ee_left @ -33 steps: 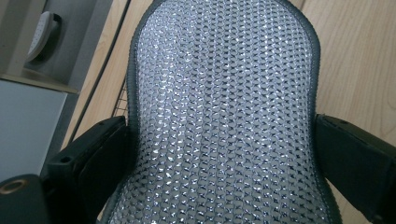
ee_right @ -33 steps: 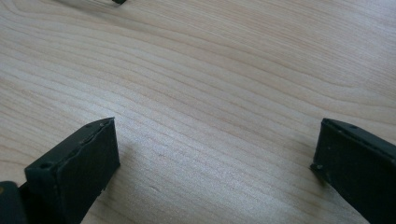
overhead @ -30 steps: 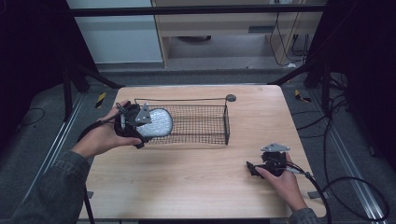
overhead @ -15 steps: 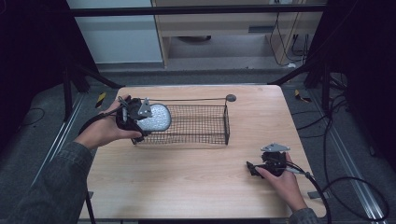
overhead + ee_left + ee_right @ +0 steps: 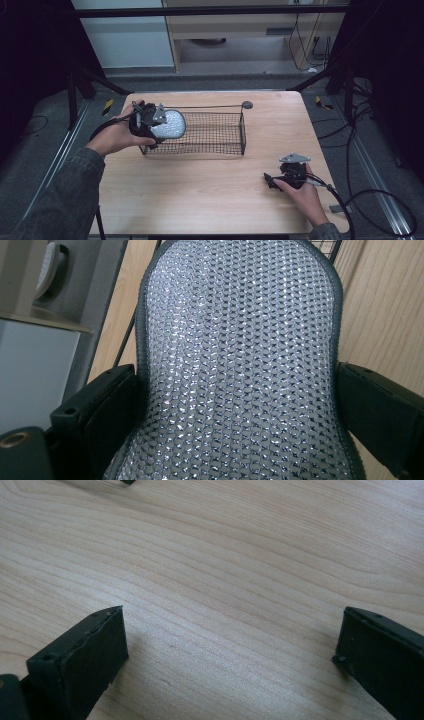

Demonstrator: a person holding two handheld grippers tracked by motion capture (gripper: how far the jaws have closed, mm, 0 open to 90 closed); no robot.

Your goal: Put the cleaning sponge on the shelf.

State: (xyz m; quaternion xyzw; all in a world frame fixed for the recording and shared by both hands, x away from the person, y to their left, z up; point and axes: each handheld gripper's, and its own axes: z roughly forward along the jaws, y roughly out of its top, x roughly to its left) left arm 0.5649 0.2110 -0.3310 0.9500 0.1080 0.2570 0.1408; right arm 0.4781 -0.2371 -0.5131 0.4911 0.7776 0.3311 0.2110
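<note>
A silver sequined oval pad (image 5: 169, 124) with a dark rim is clamped in my left gripper (image 5: 150, 126) over the left end of the black wire basket (image 5: 220, 134). In the left gripper view the glittering pad (image 5: 240, 365) sits between both jaws, pressed on its two sides. My right gripper (image 5: 272, 181) rests low on the table at the front right, jaws wide apart. The right gripper view looks past its fingers (image 5: 80, 660) onto bare wood (image 5: 225, 580), with nothing between them.
The wooden table (image 5: 200, 190) carries the basket across its far half. A small dark round disc (image 5: 247, 105) lies beside the basket's far right corner. Cables (image 5: 380, 200) trail off the table's right side onto the grey floor.
My left gripper has carried the sequined pad slightly up and away, toward the basket's far left corner. The right gripper has stayed still.
</note>
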